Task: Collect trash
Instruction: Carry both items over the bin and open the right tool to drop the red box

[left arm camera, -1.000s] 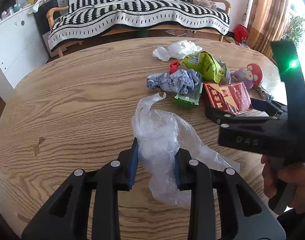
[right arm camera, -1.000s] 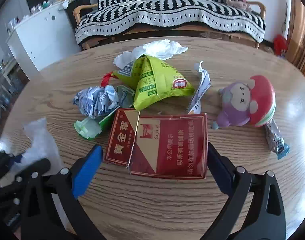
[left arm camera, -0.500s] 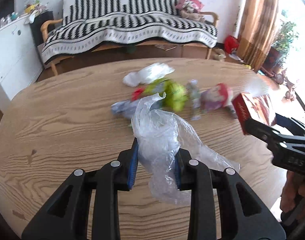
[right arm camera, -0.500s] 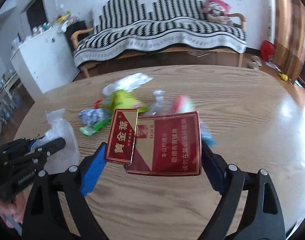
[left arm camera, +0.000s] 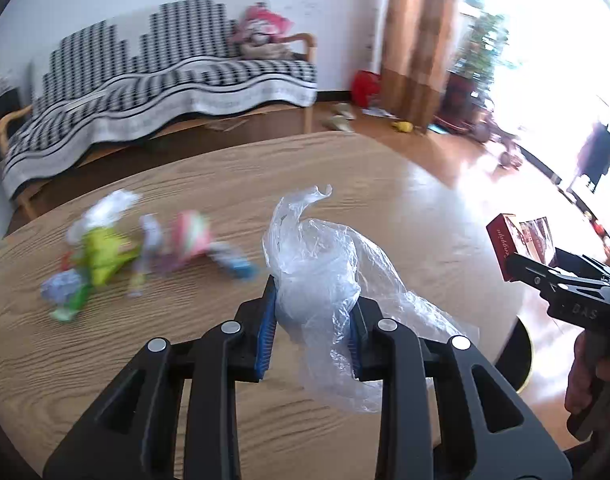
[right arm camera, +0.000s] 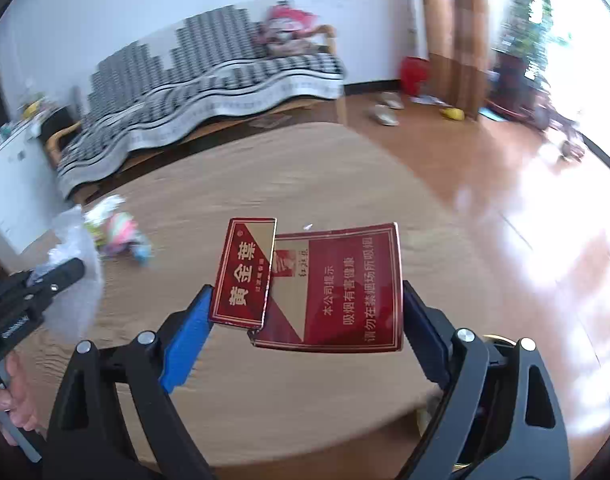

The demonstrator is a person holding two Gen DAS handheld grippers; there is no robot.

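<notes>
The left tongs [left arm camera: 311, 324] pinched a crinkly clear plastic bag [left arm camera: 325, 276] between their blue pads. The bag puffed up in the middle of the left wrist frame and hung down past the right pad, above the round wooden desk [left arm camera: 209, 196].

The right tongs [right arm camera: 307, 312] stood wide and pinched a flat red cardboard cigarette box [right arm camera: 337, 292] by its two side edges. Its small red lid with gold letters [right arm camera: 245, 272] was flipped open and leaned toward the left pad. The box sat in the middle of the right wrist frame, lifted off the desk [right arm camera: 305, 168]. In the left wrist frame the same red box [left arm camera: 521, 240] showed at the right edge, with the right tongs [left arm camera: 545, 276] under it and a hand [left arm camera: 589, 376] gripping the handle.

A blurry pile of leftover trash [left arm camera: 137, 252] lay on the desk at the middle left of the left wrist frame. It had green, white, pink and blue bits, too smeared to tell apart. The same pile [right arm camera: 117, 232] showed small at the middle left of the right wrist frame, just beside the plastic bag [right arm camera: 73, 248] and the left tongs [right arm camera: 57, 276].

A sofa with a black and white striped blanket [left arm camera: 153, 92] stood behind the desk, in the upper left.
</notes>
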